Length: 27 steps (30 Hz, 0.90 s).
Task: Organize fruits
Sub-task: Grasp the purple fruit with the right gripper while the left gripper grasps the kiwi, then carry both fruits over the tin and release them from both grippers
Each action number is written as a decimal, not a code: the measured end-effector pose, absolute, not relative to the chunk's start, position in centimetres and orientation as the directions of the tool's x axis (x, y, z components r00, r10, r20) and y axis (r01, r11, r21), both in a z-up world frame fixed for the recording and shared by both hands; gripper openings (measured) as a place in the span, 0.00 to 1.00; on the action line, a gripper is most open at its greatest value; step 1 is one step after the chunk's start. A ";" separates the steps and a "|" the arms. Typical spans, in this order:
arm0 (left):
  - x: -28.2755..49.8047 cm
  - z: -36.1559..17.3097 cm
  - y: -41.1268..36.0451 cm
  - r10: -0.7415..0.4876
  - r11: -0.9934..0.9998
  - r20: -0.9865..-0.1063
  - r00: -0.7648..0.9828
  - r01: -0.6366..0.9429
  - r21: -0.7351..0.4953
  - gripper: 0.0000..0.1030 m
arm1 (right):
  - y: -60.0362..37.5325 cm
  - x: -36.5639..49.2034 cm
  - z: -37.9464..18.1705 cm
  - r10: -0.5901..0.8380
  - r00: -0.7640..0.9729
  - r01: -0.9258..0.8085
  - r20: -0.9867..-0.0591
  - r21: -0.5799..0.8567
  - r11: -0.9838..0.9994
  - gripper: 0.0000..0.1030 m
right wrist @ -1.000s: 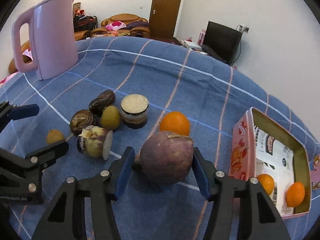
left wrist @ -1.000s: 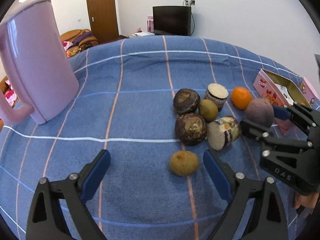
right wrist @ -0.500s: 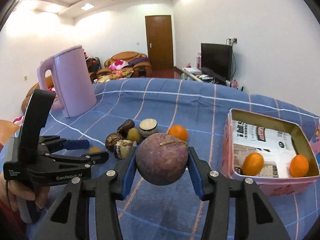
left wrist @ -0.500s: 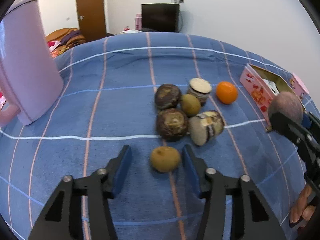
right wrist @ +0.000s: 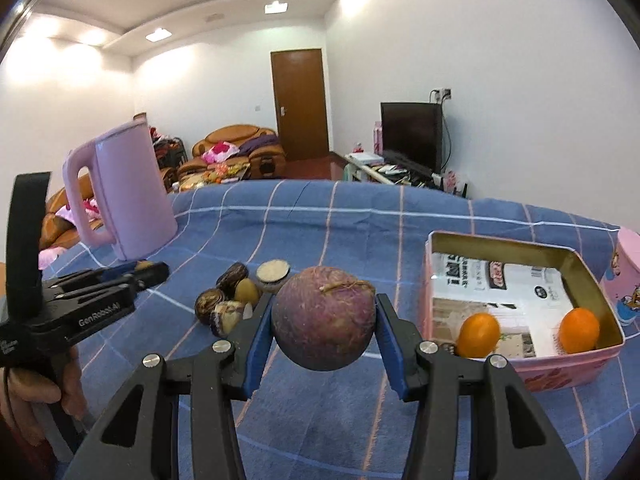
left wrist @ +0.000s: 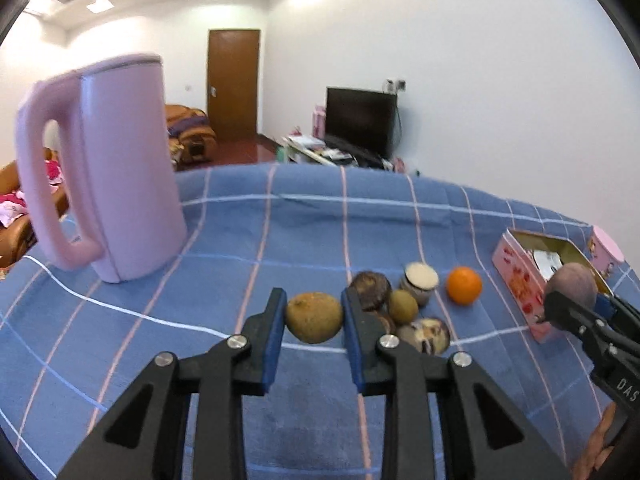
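Note:
My left gripper [left wrist: 314, 298] is shut on a yellow-brown fruit [left wrist: 314, 317] and holds it just above the blue checked cloth [left wrist: 280, 232]. My right gripper [right wrist: 323, 300] is shut on a round purple fruit [right wrist: 324, 328], held in the air left of the open pink tin box [right wrist: 560, 372]. Two oranges [right wrist: 478, 334] lie in the box on printed paper. A loose orange [left wrist: 464, 285] and a cluster of brown, green and cut fruits [left wrist: 400, 300] rest on the cloth between the grippers.
A tall pink kettle [left wrist: 120, 172] stands at the back left of the table. A pink lid or tub [right wrist: 626, 280] sits right of the box. A person's hand [right wrist: 36, 392] holds the left gripper's handle. Sofa, door and TV are beyond.
The left jaws went from wide open to closed on the yellow-brown fruit and lifted it. The right gripper raised the purple fruit off the cloth and carried it beside the box.

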<state>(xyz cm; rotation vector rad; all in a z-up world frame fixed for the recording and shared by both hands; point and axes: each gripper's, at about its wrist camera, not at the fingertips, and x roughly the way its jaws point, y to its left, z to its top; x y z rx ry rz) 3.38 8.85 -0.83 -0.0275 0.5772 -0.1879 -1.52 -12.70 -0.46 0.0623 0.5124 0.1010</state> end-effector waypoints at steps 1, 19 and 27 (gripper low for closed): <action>3.3 -0.8 8.9 -0.180 0.984 -0.535 0.826 0.161 -0.082 0.29 | -12.9 -1.5 -0.4 0.118 0.866 -0.082 -0.485 0.096 0.992 0.49; 1.9 -0.6 4.6 -0.175 0.984 -0.524 0.833 0.162 -0.072 0.29 | -14.9 -2.0 0.0 0.099 0.874 -0.074 -0.475 0.072 0.995 0.49; 1.1 -0.6 0.7 -0.196 0.979 -0.527 0.827 0.198 -0.053 0.29 | -17.7 -2.8 0.4 0.065 0.886 -0.039 -0.459 0.066 0.997 0.49</action>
